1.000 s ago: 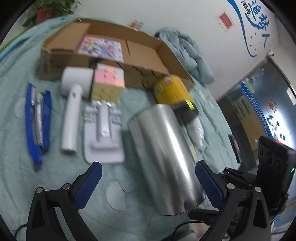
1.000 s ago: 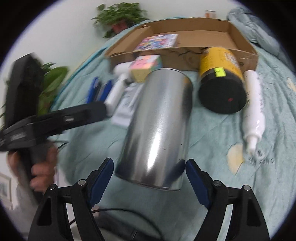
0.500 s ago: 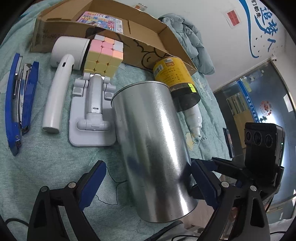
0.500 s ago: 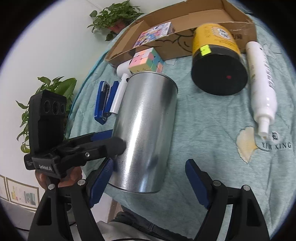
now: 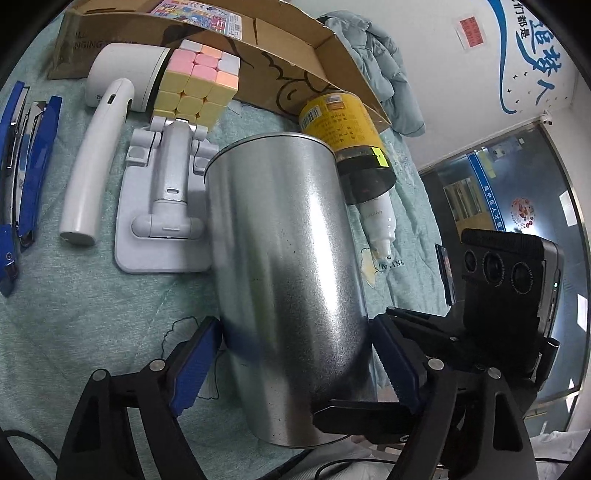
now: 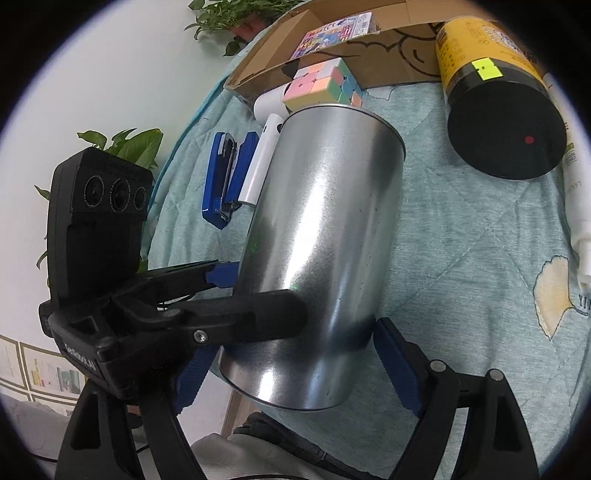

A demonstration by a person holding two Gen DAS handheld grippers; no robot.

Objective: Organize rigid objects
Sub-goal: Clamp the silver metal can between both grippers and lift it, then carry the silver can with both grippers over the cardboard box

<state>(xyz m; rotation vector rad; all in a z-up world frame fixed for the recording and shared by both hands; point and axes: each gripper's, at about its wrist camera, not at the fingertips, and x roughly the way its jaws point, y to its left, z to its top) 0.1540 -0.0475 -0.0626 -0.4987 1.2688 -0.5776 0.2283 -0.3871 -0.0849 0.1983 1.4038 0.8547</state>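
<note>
Two grippers meet on one metal can (image 5: 288,288), which lies on its side on a teal quilt (image 5: 92,325). The left gripper (image 5: 295,365) has its blue-padded fingers (image 5: 194,363) pressed to both flanks of the can near its closed end, clamped on it. The right gripper (image 6: 291,363) has one pad (image 6: 397,363) against the can's right flank; the other pad is mostly hidden behind the left gripper's black arm, so whether it truly clamps the can I cannot tell. Left of the left fingers and a little beyond them lies a grey phone stand (image 5: 162,210), then a white handheld device (image 5: 99,162) and a blue stapler (image 5: 26,166) at the far left. Right of the can, past the fingertips, rest a yellow jar with a black lid (image 5: 347,147) and a white bottle (image 5: 378,225). Farther ahead a pastel puzzle cube (image 5: 195,86) sits against a cardboard box (image 5: 295,74), which holds a colourful booklet (image 5: 199,18).
</note>
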